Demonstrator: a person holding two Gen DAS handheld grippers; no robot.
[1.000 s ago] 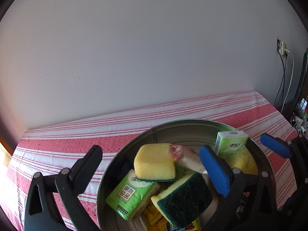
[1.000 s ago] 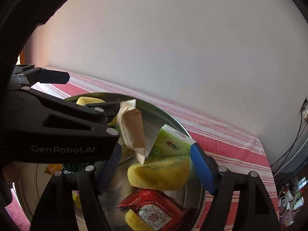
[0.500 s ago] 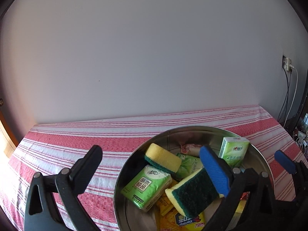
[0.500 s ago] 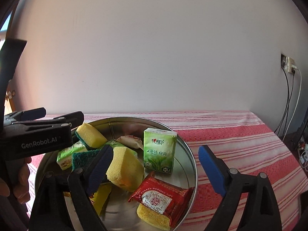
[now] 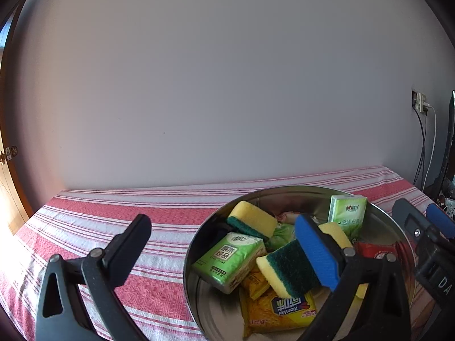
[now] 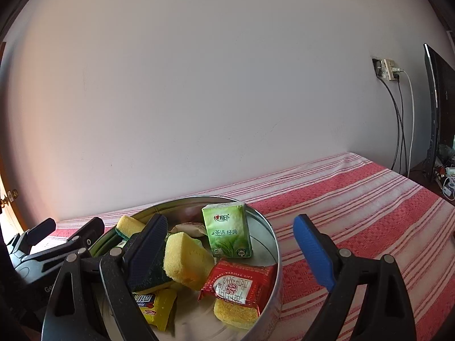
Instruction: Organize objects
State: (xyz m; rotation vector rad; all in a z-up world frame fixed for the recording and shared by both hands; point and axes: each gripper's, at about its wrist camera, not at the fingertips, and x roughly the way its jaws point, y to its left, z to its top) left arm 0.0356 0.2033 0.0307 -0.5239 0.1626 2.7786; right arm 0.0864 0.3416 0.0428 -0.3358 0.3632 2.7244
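A round metal tin (image 5: 199,241) (image 6: 274,236) on the striped cloth holds several items: yellow-green sponges (image 5: 251,220) (image 6: 186,258), green tissue packs (image 5: 229,257) (image 6: 227,230), a red snack packet (image 6: 237,285) and yellow snack packets (image 5: 280,309). My left gripper (image 5: 224,251) is open and empty, above the tin's left rim. My right gripper (image 6: 230,251) is open and empty, over the tin's right part. The right gripper also shows at the right edge of the left wrist view (image 5: 426,227).
A red and white striped cloth (image 6: 369,204) covers the table. A plain wall runs behind it. A socket with cables (image 6: 388,69) and a dark screen edge (image 6: 435,99) are at the far right. A wooden door (image 5: 8,187) is at the left.
The right gripper let go of a wrapped snack, which now lies in the tin. Both grippers rose and drew back from the tin, both open.
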